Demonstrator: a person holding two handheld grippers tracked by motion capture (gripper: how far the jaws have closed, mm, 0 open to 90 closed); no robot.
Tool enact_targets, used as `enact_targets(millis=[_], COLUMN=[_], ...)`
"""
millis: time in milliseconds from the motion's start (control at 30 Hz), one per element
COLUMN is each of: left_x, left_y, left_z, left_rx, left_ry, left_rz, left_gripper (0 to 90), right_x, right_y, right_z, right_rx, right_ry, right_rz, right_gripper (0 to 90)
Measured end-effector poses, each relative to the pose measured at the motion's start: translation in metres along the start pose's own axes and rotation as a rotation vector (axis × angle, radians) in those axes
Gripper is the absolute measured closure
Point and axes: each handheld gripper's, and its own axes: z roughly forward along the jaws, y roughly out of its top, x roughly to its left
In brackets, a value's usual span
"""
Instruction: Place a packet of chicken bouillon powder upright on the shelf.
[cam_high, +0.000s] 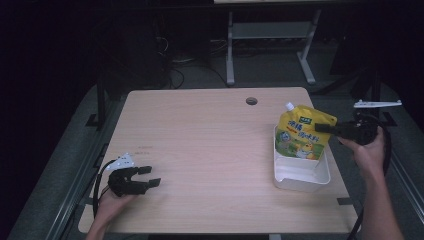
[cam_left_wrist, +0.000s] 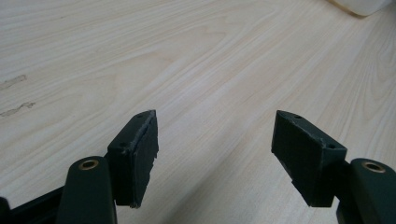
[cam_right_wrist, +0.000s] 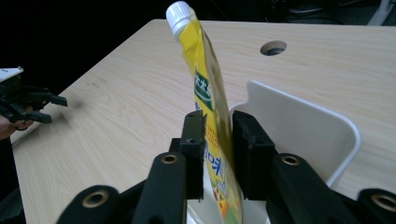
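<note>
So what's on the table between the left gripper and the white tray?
Nothing: in the high view, bare wood runs from the left gripper to the white tray, where the right gripper holds the yellow pouch.

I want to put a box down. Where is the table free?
Bare wood runs from the left gripper across to the white plastic tray. The right edge is crowded: the right gripper holds the yellow spouted pouch there.

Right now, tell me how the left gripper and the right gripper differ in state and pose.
The left gripper has its jaws spread wide with nothing between them; the right gripper is clamped on the yellow spouted pouch. The left gripper sits low at the table's near left corner; the right gripper is raised at the right side, holding the pouch upright over the white tray. Both are black, two-jawed and hand-held.
</note>
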Motion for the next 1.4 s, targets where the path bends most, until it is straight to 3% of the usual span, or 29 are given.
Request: enact_targets(millis=[533, 1067, 1233, 1400], left_x=[-0.004, -0.001, -0.001, -0.002], left_y=[0.0, -0.003, -0.004, -0.005], left_z=[0.001, -0.003, -0.003, -0.006], left_rx=[0.014, 0.022, 0.027, 0.024], left_ry=[-0.016, -0.013, -0.011, -0.006], left_rz=[0.019, 0.015, 0.021, 0.02], left_gripper=[31.1, 30.7, 30.5, 30.5], right_x=[0.006, 0.025, 0.033, 0.046], right_y=[-0.028, -0.053, -0.061, -0.064], right_z=[-0.011, -0.024, -0.026, -0.022], right_rx=[-0.006, -0.028, -0.041, -0.026], right_ry=[-0.06, -0.101, -0.089, -0.08], right_rz=[0.054, 0.072, 0.077, 0.051], right_gripper=[60.0, 53.0, 52.6, 51.8])
